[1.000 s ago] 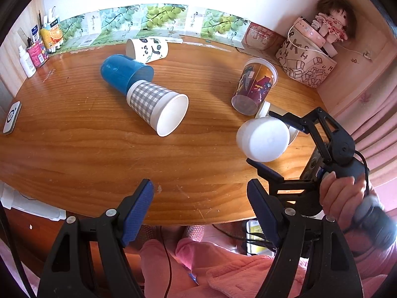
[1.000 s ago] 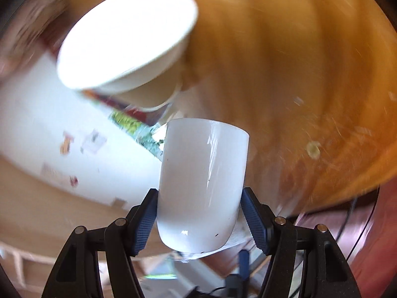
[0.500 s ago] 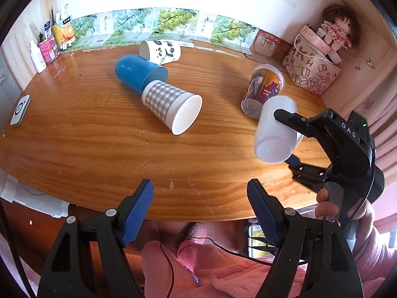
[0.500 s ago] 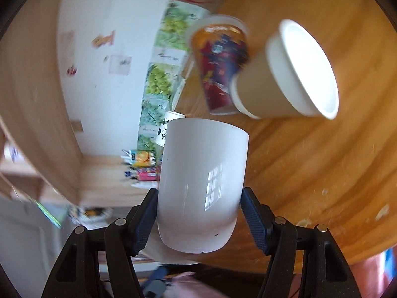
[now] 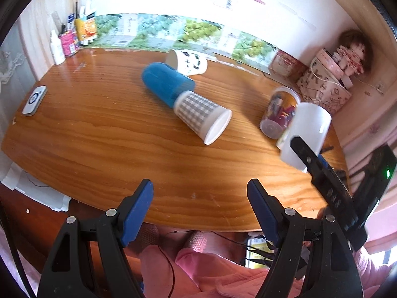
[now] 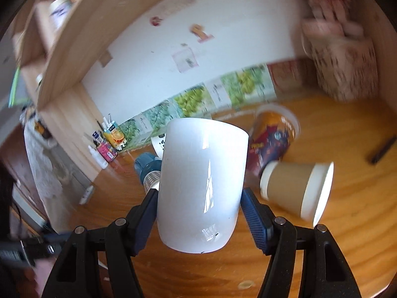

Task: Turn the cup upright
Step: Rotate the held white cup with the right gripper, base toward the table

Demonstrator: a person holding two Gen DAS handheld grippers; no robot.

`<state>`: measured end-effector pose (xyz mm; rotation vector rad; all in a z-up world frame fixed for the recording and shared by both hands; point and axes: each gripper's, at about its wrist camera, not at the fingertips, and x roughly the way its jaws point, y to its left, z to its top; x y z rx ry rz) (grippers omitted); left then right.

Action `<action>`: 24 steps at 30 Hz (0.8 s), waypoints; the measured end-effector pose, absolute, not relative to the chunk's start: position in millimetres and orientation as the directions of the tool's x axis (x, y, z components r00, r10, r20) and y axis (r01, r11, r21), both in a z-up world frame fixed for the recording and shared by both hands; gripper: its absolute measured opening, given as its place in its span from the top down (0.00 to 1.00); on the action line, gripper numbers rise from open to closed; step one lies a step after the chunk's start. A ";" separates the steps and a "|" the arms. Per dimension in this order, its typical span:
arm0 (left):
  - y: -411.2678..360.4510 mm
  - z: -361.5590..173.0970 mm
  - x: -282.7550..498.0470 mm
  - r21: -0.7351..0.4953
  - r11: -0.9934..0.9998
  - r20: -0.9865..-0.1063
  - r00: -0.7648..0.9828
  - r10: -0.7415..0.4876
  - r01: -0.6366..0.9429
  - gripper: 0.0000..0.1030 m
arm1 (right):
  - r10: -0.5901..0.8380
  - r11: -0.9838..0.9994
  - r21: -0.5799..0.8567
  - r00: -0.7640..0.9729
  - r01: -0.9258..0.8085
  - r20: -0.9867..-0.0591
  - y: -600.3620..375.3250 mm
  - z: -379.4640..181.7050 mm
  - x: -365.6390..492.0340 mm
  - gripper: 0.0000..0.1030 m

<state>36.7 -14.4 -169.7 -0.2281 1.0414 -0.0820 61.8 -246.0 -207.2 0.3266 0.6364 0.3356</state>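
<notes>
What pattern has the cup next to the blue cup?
Grey-and-white check on the checked cup, clearest in the left wrist view.

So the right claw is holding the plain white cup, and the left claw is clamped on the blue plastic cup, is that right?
Not quite. The right claw does hold the plain white cup, but the left claw is open and empty; the left wrist view shows the blue plastic cup lying untouched on the wooden table.

Glossy white cup point(image 6: 202, 186), grained wooden table point(image 5: 99, 134)

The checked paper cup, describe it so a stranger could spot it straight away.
Look at the middle of the wooden table. There a blue cup lies on its side, and the checked paper cup lies against it, mouth toward the camera. Only it has a grey grid pattern.
</notes>
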 end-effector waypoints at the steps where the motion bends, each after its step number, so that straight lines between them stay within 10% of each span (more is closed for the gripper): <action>1: -11.3 -170.0 36.9 -0.224 0.973 -0.846 0.505 -0.171 -0.046 0.22 | 0.386 0.907 0.362 0.766 -0.214 -0.514 -242.9 -206.5 59.0 0.34; 24: -7.5 -172.2 72.4 -0.205 0.979 -0.856 0.486 -0.174 -0.010 0.22 | 0.232 0.952 -0.097 0.891 -0.290 -0.389 -195.3 -254.7 6.4 0.34</action>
